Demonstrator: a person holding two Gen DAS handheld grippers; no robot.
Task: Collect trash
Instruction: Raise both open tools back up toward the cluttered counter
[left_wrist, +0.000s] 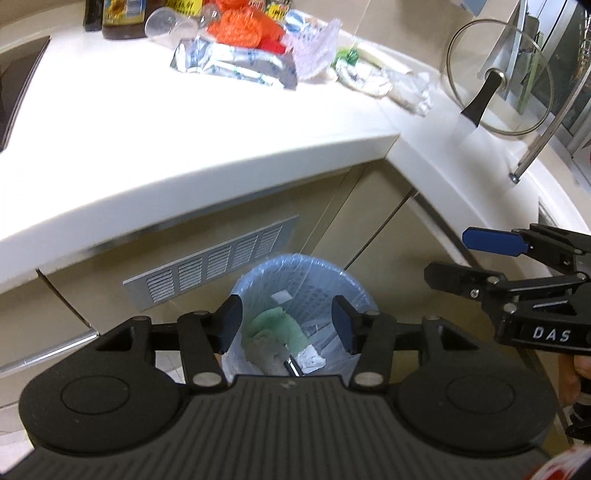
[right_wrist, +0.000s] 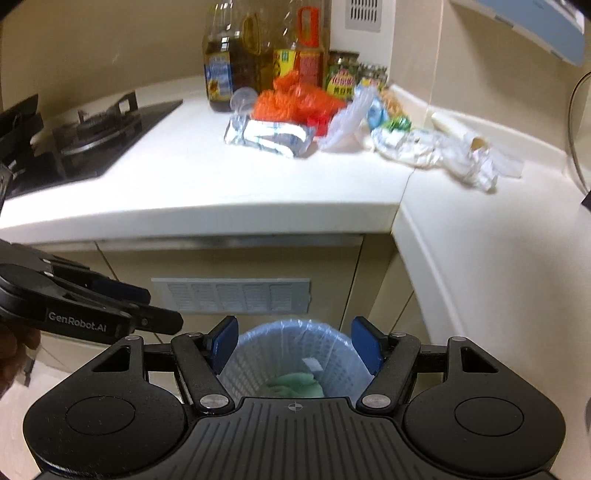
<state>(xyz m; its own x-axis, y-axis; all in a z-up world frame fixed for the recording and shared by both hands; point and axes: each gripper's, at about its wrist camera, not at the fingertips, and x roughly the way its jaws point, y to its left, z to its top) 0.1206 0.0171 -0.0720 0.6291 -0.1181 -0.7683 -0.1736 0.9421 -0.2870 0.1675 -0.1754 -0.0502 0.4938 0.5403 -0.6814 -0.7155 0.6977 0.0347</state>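
Left gripper (left_wrist: 287, 325): above the bin, pointing down into it; fingers (left_wrist: 232, 321) stand apart with nothing between them.
Right gripper (right_wrist: 294, 345): also over the bin; its blue-padded fingers (right_wrist: 224, 345) are spread wide and carry nothing. In the left wrist view it shows at the right edge, side-on, with a hand (left_wrist: 570, 373) on its grip.
Bin (left_wrist: 332, 280): a mesh basket lined with a pale blue bag, on the floor in front of the cabinet, just below a vent grille (left_wrist: 212, 262).
Bin contents: a green crumpled piece (left_wrist: 279, 325), whitish scraps beside it, and a small dark item too blurred to tell.
Bench (right_wrist: 207, 184): white, L-shaped corner top; the near part is bare.
Trash on bench: grouped toward the back. A silver-and-blue foil wrapper (right_wrist: 271, 136) lies flat at the front; an orange net bag (right_wrist: 295, 99) is behind it, touching; a clear plastic cup (right_wrist: 242, 101) lies on its side to the left; a clear plastic tray (right_wrist: 347, 123) and crumpled white wrappers (right_wrist: 406, 144) trail off to the right along the wall.
Bottles (right_wrist: 225, 70): oil bottles and jars stand upright at the back corner.
Stove (right_wrist: 92, 136): black gas hob set in the bench, left side.
Glass lid (left_wrist: 498, 77): stands on edge at the right, in a holder.
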